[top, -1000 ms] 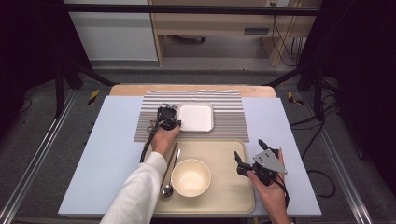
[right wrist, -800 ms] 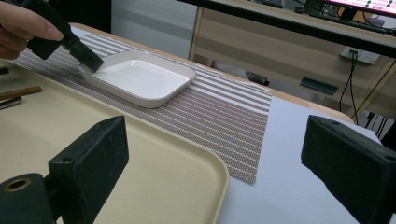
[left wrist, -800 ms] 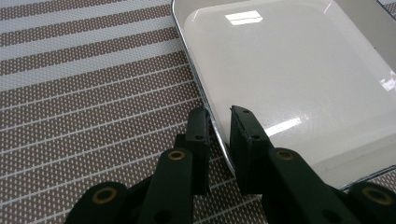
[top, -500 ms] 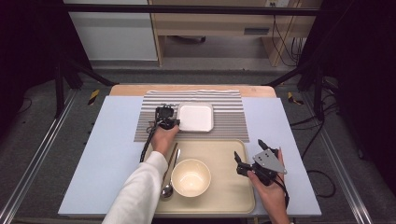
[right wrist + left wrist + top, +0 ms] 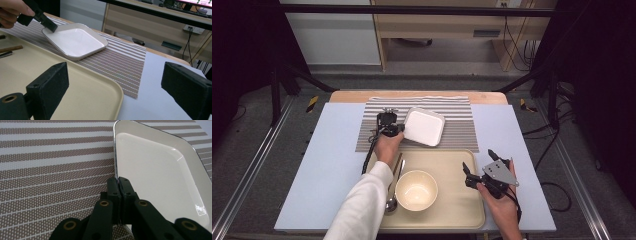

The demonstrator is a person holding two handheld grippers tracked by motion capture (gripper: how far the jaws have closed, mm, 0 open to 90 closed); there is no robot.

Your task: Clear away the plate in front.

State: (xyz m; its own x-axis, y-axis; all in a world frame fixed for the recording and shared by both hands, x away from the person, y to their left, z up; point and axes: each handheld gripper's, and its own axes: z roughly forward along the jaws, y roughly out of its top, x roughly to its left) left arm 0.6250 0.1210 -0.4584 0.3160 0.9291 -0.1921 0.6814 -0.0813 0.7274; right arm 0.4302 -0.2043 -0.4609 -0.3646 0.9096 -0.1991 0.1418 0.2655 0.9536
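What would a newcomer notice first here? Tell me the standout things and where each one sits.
The white square plate on the striped placemat draws the eye: the left gripper has just closed on its rim, tipping that edge up. Nearer the person, a cream bowl and a spoon lie on the beige tray. The right gripper hovers open over the tray's right side.

A striped placemat point(image 5: 459, 127) lies along the far edge of the pale blue table cover point(image 5: 322, 165), centred between its left and right edges. A beige tray point(image 5: 459, 207) sits at the near edge, its far rim just at the placemat's near edge. In the tray's left half stands a cream bowl point(image 5: 416, 190), with a spoon point(image 5: 393, 192) lying just beside it toward the tray's left rim.
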